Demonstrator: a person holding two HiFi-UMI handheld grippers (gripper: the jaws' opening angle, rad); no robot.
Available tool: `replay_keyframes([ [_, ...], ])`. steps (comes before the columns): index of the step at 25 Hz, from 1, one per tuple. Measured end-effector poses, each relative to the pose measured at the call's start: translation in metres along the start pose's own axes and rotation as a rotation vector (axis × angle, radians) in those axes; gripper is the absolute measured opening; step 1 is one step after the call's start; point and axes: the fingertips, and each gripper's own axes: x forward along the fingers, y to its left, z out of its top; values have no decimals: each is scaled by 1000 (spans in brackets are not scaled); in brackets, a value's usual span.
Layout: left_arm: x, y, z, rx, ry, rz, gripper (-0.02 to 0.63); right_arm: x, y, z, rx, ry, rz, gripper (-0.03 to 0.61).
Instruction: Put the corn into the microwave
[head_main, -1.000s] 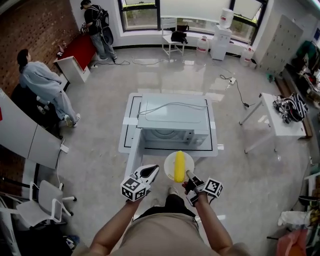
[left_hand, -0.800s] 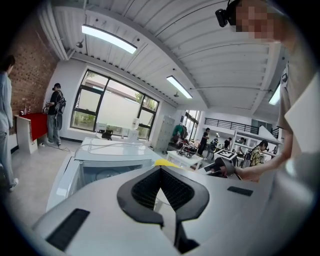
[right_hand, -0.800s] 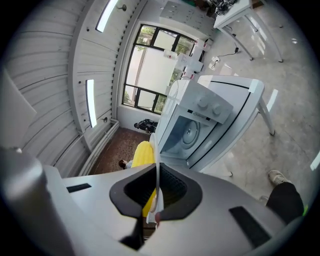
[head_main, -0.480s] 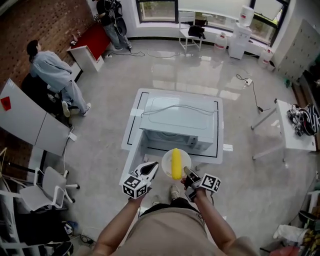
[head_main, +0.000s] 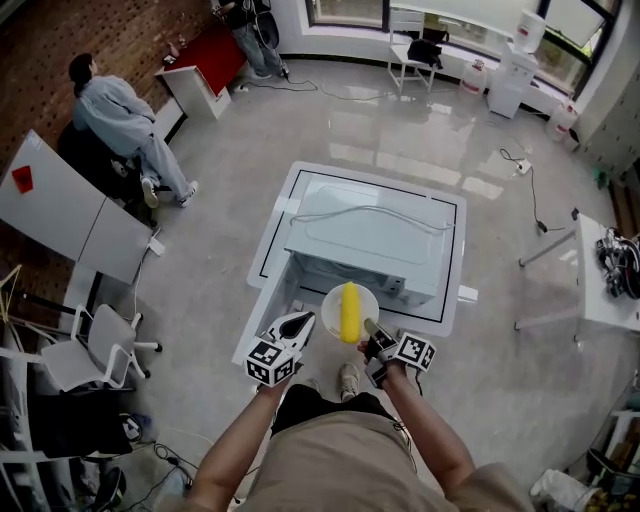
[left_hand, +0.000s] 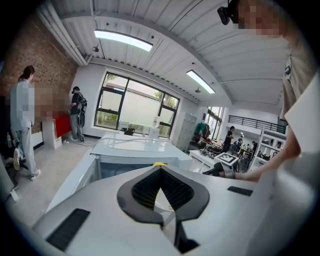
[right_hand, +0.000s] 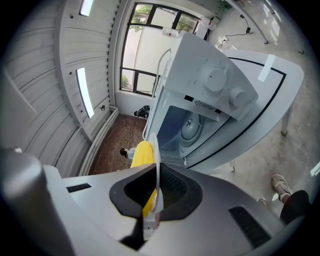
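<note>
Left gripper (head_main: 305, 320): tongs closed tip to tip with nothing between them. It hangs just left of the plate, over the open door (left_hand: 75, 175) of the microwave (head_main: 365, 235). Plate (head_main: 329, 304), white and round, is in the air in front of the open cavity (right_hand: 182, 127) and not yet inside. The corn (head_main: 349, 311) lies loose across the plate's middle, long axis pointing toward the oven. Right gripper (head_main: 370, 328): tongs clamped tight on the near rim of the plate, which is the only support the plate has. Risks, as judged from this:

- A one-edge pinch leaves the far side free to droop. Any dip or roll of the right wrist would tilt the plate, and the round cob could roll off sideways onto the table or floor.
- The thin, smooth rim may slip or pivot in the pads if the approach is jerky.
- The plate's far edge could catch the cavity sill or frame if it comes in too low, jolting the corn off.
- The idle left gripper sits close to the door and could knock it into the plate's path.
</note>
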Motion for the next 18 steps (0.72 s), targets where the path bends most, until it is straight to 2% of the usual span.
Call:
replay_keyframes([
  [6,21,17,0,-19,-2,34,-2,25,-29,7,2,33,-18,14],
  [10,33,25,-5,-27,27,27,-1,41,-48,14,0,2,-16,14],
  [14,44,39,-14,-30,67,55,-2,55,-72,21,11,-29,-42,14],
  [18,54,47,-19,-1,101,66,-2,69,-91,27,36,-54,-57,14],
])
